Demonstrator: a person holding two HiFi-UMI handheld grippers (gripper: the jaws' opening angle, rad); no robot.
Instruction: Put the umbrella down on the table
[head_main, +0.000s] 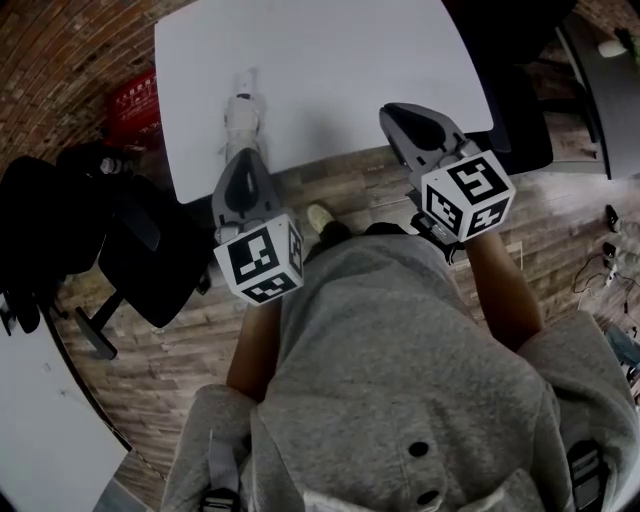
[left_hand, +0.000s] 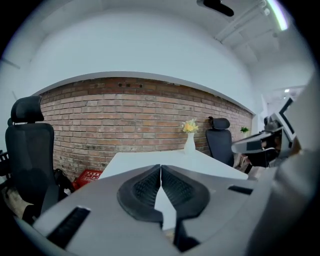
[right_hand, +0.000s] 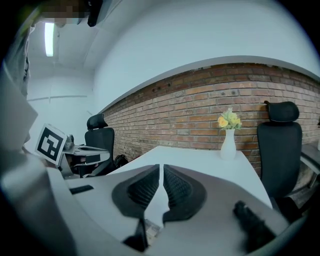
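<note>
Left gripper (left_hand: 160, 169): jaws fully together, pads meeting, nothing between them. Right gripper (right_hand: 161, 169): likewise pinched closed and empty. Both tips reach just over the near edge of the white table (head_main: 350, 70). I read the pale folded umbrella (head_main: 240, 112) as lying flat on the table just beyond the left gripper's tips; I cannot tell if they touch. Farther off, a white vase (right_hand: 228, 147) of yellow flowers stands near the table's far end, with a brick wall (left_hand: 125, 120) behind.
</note>
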